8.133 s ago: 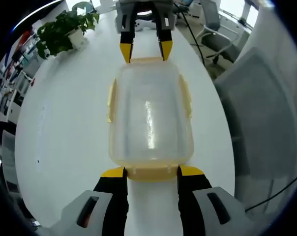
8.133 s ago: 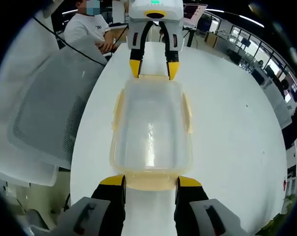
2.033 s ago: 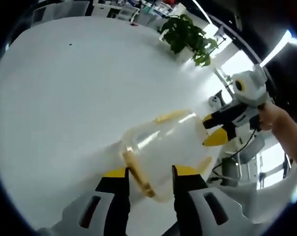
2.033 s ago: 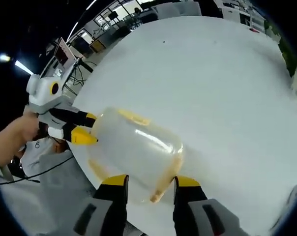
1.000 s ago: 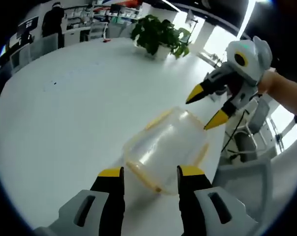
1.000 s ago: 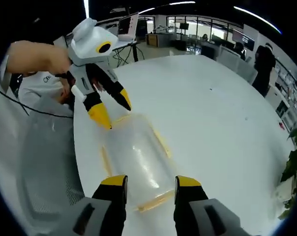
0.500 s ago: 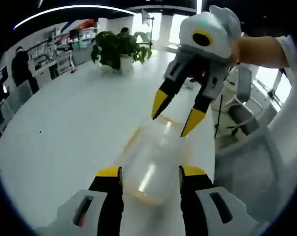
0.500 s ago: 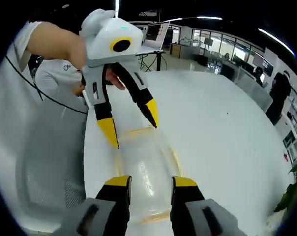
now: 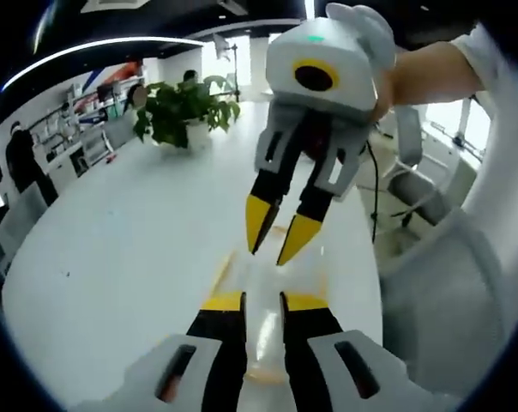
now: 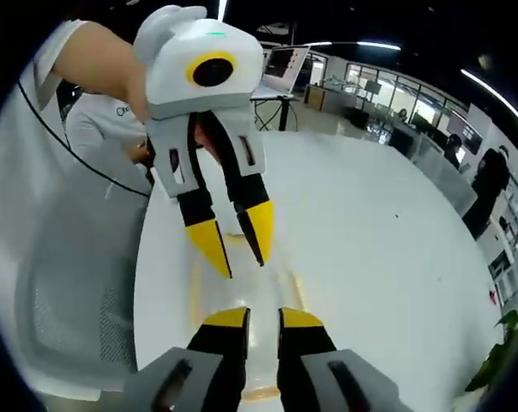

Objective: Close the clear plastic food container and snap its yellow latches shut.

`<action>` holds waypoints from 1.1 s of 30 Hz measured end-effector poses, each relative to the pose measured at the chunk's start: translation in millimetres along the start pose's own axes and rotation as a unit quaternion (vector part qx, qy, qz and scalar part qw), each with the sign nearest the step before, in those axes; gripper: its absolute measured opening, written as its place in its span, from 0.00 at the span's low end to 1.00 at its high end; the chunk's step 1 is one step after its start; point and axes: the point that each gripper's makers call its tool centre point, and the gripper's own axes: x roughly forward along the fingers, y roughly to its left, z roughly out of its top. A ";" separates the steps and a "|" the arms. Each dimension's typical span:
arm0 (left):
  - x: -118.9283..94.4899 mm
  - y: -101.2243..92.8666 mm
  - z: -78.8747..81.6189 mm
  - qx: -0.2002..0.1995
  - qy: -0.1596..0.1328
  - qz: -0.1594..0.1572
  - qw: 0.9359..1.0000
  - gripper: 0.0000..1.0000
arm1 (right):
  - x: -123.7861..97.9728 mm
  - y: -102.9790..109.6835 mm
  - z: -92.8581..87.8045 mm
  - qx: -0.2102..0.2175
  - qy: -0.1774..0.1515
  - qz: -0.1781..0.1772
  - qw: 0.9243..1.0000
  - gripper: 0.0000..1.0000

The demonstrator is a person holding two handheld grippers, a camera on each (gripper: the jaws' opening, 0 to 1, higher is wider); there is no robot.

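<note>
Clear plastic container (image 9: 263,296) lying on the white table (image 9: 122,249), lid on, yellow latches running along its long sides; seen in the left gripper view just past the yellow jaw tips at the bottom, in the right gripper view (image 10: 242,283) likewise just beyond that view's own tips; much of the box hidden behind jaws in both views, so whether the latches sit fully snapped down cannot be told.

Left gripper (image 9: 263,302) low over the near end of the container, jaws drawn close together with only a slim gap between the yellow tips; nothing visibly pinched between them; appears raised slightly above the lid rather than pressing on it, though contact is hard to judge at this angle; seen from the front in the right gripper view (image 10: 239,233), white housing above, black fingers tapering to yellow tips that point down at the far end of the container, a bare hand behind the housing.

Right gripper (image 10: 263,319) in the same posture, jaws nearly together, narrow gap, holding nothing; seen from the front in the left gripper view (image 9: 279,232), tips angled down toward the far end of the lid, just above it.

Potted green plant (image 9: 177,107) at the far side of the table; grey mesh chair back (image 10: 79,300) beside the table edge.
</note>
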 end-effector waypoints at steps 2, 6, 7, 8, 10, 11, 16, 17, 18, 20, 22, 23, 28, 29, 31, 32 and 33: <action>1.7 -1.2 0.0 0.005 -0.001 -0.003 1.000 0.10 | 1.8 -1.6 -1.3 0.001 0.002 0.003 1.000 0.09; 8.4 -5.3 -3.2 0.024 0.014 -0.008 1.000 0.08 | 4.6 -6.0 -6.0 0.002 0.009 0.007 1.000 0.06; 10.4 -8.2 -3.8 0.026 0.016 -0.013 0.999 0.08 | 4.7 -6.8 -5.7 0.005 0.008 0.007 1.000 0.07; 11.5 -9.8 -4.0 0.031 0.017 -0.016 0.999 0.07 | 5.1 -7.3 -4.8 0.004 0.007 0.008 1.000 0.06; 13.6 -11.6 -3.5 0.038 0.017 -0.018 0.999 0.06 | 6.4 -9.1 -3.3 -0.001 0.006 0.006 1.000 0.07; 14.6 -12.5 -3.6 0.042 0.018 -0.019 0.999 0.05 | 7.5 -9.2 -2.7 -0.001 0.005 0.008 1.000 0.07; 18.3 -19.1 -9.0 0.049 0.033 -0.031 0.998 0.06 | 16.3 -6.2 -3.2 -0.007 0.015 0.022 1.000 0.07; 18.4 -19.5 -9.9 0.050 0.034 -0.030 0.998 0.05 | 17.2 -7.3 -2.9 -0.006 0.015 0.021 1.000 0.07; 18.8 -19.7 -10.8 0.051 0.035 -0.030 0.998 0.05 | 18.0 -8.5 -2.8 -0.005 0.015 0.020 1.000 0.07; 19.1 -22.8 -12.0 0.053 0.036 -0.032 0.997 0.05 | 20.3 -11.8 -3.7 -0.002 0.020 0.018 1.000 0.08; 19.6 -23.7 -11.9 0.053 0.037 -0.033 0.997 0.06 | 21.8 -14.3 -4.1 0.000 0.022 0.017 1.000 0.09; 19.9 -24.4 -10.5 0.052 0.035 -0.034 0.997 0.06 | 22.0 -13.7 -3.3 0.002 0.021 0.020 1.000 0.09; 21.9 -29.8 -7.0 0.053 0.028 -0.041 0.997 0.06 | 25.6 -19.4 -4.7 -0.005 0.027 0.013 1.000 0.14; 22.8 -30.6 -8.2 0.054 0.031 -0.042 0.997 0.06 | 26.4 -20.9 -5.7 -0.003 0.030 0.012 0.999 0.17; 23.6 -32.1 -9.3 0.055 0.032 -0.040 0.997 0.07 | 28.4 -23.7 -8.0 -0.002 0.034 0.011 0.999 0.20; 24.4 -33.0 -9.5 0.054 0.031 -0.041 0.997 0.07 | 29.5 -24.6 -9.8 0.000 0.038 0.012 0.999 0.22; 24.8 -34.3 -9.3 0.055 0.030 -0.042 0.997 0.07 | 29.6 -24.7 -10.1 -0.001 0.039 0.012 0.999 0.22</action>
